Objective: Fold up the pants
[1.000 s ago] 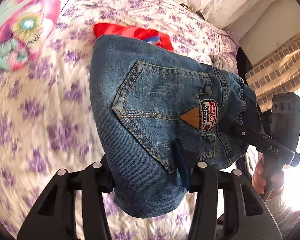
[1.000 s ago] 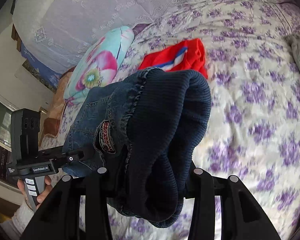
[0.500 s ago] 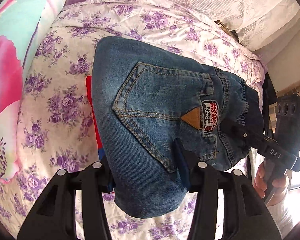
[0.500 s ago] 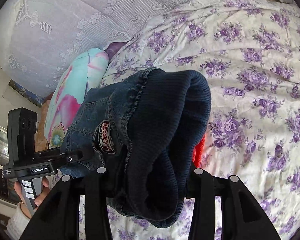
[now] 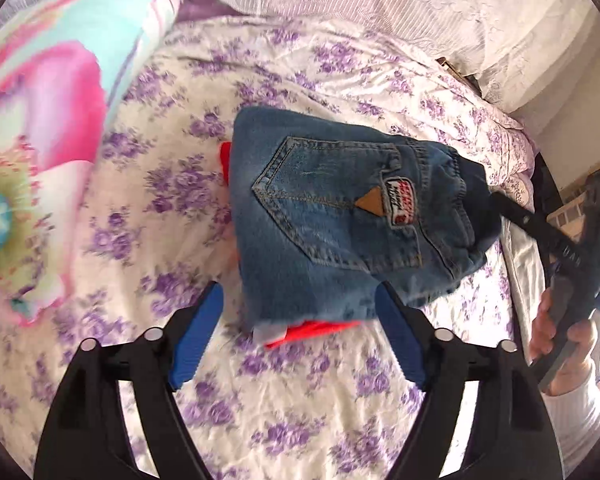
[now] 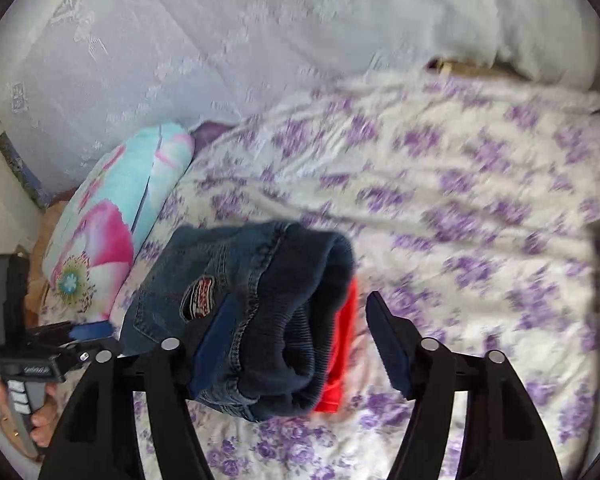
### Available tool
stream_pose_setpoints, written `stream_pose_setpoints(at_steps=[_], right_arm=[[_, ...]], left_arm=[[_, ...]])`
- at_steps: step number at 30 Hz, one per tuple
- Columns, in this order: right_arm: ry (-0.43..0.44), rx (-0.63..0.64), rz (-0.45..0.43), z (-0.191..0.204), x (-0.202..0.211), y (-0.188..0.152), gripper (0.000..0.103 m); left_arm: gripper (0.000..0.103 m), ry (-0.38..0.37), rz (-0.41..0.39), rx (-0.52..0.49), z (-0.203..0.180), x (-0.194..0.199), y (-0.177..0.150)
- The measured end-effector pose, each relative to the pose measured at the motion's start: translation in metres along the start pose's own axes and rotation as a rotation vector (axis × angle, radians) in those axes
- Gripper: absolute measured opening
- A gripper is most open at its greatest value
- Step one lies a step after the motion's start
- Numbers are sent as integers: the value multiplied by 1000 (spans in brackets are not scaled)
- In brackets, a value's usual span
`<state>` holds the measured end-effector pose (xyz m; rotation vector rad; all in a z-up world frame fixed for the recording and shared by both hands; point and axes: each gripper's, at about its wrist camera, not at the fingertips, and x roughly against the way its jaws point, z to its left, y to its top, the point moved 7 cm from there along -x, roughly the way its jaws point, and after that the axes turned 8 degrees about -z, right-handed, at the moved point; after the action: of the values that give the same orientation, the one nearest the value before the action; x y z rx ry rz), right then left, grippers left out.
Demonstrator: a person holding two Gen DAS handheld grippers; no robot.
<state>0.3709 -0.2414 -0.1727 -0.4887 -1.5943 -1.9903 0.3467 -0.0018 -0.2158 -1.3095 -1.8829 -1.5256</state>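
The folded blue denim pants [image 5: 332, 216] lie on top of a folded red garment [image 5: 312, 330] on the bed, back pocket and patch facing up. My left gripper [image 5: 296, 320] is open, its blue pads either side of the pants' near edge, not gripping. In the right wrist view the pants [image 6: 244, 304] show their dark ribbed waistband toward me, with the red garment [image 6: 340, 352] under them. My right gripper [image 6: 296, 332] is open; its left finger lies against the denim, its right finger stands apart.
The bed has a white sheet with purple flowers [image 5: 300, 420]. A turquoise and pink floral pillow [image 5: 40, 120] lies at the left. A white lace cover [image 6: 260, 40] hangs at the back. The bed's edge and a wall are at the right.
Both grippers held the pants up before. Now the pants rest on the red garment, both grippers have opened and pulled back a little.
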Motion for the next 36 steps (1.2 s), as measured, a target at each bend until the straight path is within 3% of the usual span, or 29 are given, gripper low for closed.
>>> stream_pose_setpoints(at_steps=[2, 4, 6, 9, 12, 15, 22, 36], right_arm=[[-91, 70, -76, 10, 44, 5, 96], [-151, 139, -94, 23, 83, -5, 99], [-189, 168, -83, 35, 115, -26, 99], [-232, 160, 9, 47, 150, -70, 99], [-211, 103, 100, 54, 176, -106, 99], [-184, 50, 141, 61, 201, -122, 99], [-189, 26, 68, 68, 262, -123, 99], [-168, 43, 17, 79, 305, -124, 99]], left_arm=[[94, 64, -38, 0, -3, 34, -17], [96, 121, -49, 16, -8, 62, -38], [98, 180, -64, 41, -14, 89, -62], [98, 234, -108, 59, -25, 129, -92], [98, 256, -156, 54, -41, 164, -110], [98, 276, -192, 13, -58, 193, -117], [98, 385, -260, -77, -88, 239, -121], [98, 385, -313, -80, -113, 276, -125]])
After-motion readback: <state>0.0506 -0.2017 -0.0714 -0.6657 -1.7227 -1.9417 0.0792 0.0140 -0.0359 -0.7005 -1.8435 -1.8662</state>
